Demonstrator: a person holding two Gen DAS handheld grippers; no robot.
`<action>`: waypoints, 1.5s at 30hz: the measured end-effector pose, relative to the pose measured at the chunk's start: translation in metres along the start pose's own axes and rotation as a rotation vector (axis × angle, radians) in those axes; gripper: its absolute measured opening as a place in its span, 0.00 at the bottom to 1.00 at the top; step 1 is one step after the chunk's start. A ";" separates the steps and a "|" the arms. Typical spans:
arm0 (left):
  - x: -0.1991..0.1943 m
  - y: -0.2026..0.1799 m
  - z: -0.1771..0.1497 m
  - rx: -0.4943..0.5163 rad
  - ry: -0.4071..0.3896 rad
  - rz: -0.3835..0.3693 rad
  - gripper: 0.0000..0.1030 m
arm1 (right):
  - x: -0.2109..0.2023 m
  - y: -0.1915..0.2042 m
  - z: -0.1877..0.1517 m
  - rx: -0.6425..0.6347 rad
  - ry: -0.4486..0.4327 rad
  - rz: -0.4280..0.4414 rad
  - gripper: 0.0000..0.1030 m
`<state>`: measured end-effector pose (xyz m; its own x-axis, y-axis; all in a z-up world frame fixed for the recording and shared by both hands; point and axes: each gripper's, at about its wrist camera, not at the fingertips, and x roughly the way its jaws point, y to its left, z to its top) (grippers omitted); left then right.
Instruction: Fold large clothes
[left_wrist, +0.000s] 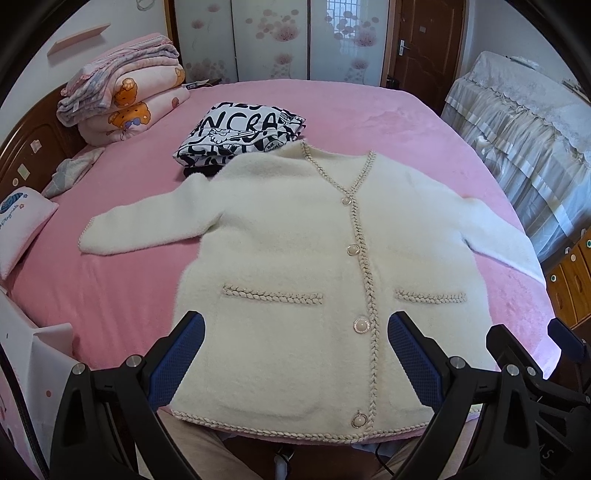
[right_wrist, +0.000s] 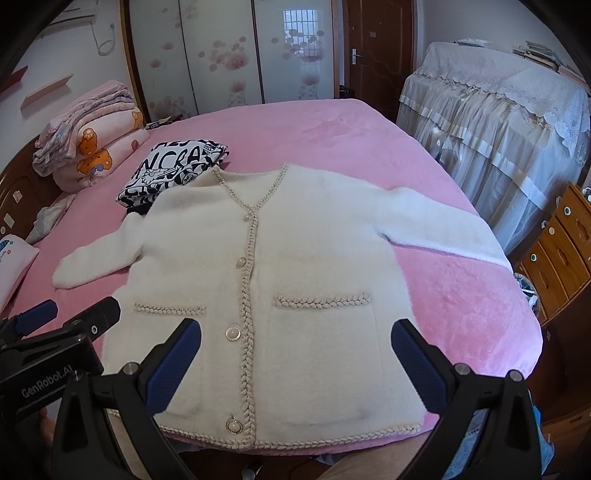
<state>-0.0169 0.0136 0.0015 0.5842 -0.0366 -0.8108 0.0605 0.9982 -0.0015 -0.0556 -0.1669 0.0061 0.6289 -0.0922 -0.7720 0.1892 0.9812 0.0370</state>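
Note:
A cream fluffy cardigan (left_wrist: 295, 240) with braided trim and pearl buttons lies flat, front up, on the pink bed (left_wrist: 351, 107), sleeves spread to both sides. It also shows in the right wrist view (right_wrist: 314, 258). My left gripper (left_wrist: 295, 332) is open and empty, held above the cardigan's hem. My right gripper (right_wrist: 295, 339) is open and empty, also above the hem, to the right of the left one. The left gripper's body (right_wrist: 55, 332) shows at the right wrist view's left edge.
A folded black-and-white printed garment (left_wrist: 240, 133) lies just behind the cardigan's left shoulder. Stacked pink quilts (left_wrist: 122, 92) sit at the headboard, far left. A small pillow (left_wrist: 18, 229) lies at the left. A lace-covered piece of furniture (right_wrist: 498, 129) and wooden drawers (right_wrist: 561, 251) stand right of the bed.

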 end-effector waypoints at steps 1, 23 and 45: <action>-0.001 -0.001 0.000 0.002 -0.002 0.003 0.95 | 0.000 0.000 0.000 -0.002 0.001 -0.001 1.00; 0.003 0.000 -0.001 0.000 0.012 0.014 0.96 | 0.002 0.002 -0.002 -0.001 0.006 0.001 1.00; 0.013 -0.001 -0.003 0.001 0.034 0.009 0.96 | 0.003 0.004 -0.005 0.002 0.013 0.002 1.00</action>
<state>-0.0120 0.0122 -0.0103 0.5572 -0.0257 -0.8300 0.0556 0.9984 0.0065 -0.0566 -0.1621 0.0003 0.6190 -0.0883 -0.7804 0.1898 0.9810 0.0396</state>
